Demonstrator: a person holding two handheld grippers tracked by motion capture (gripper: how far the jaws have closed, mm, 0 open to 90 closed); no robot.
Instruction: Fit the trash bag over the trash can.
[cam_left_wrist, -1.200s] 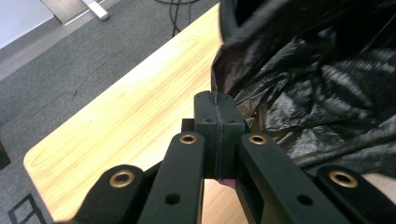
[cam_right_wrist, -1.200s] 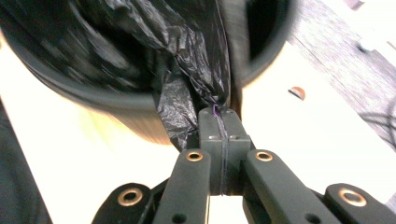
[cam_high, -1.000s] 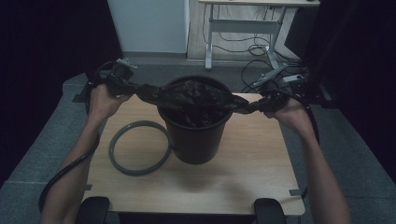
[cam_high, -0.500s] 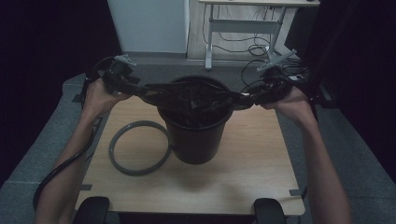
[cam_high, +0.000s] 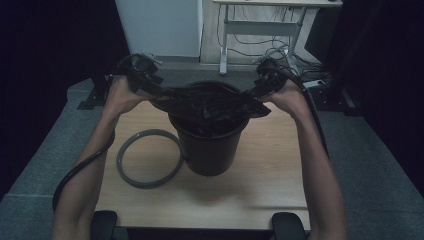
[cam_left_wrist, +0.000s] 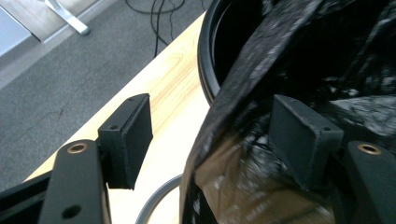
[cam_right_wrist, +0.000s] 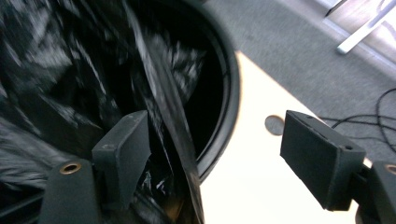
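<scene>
A grey ring (cam_high: 149, 158) is lying flat on the desk (cam_high: 280, 175) to the left of the black bin (cam_high: 210, 147), close to its base but apart from it; past the far edge, a white-legged table (cam_high: 225, 45) and loose cables (cam_high: 280, 52) are sitting on the grey floor. I am standing the bin near the middle of the pale, wood-grained desk, and the black plastic bag (cam_high: 207, 100) is spreading across its mouth, crinkled and glossy, sagging down into the round, smooth-rimmed opening. I am holding my left tool (cam_high: 150, 87) at the bag's left edge and my right tool (cam_high: 257, 92) at its right edge. In the left gripper view my left tool (cam_left_wrist: 212, 135) is standing apart, having just been opening, with the bag's edge (cam_left_wrist: 243, 93) running between the matte, blocky pads and no pad pressing it. In the right gripper view my right tool (cam_right_wrist: 215, 154) has also just been opening; a fold of the bag (cam_right_wrist: 163, 107) is lying beside one pad, blurred, the other pad well clear over bare desk.
</scene>
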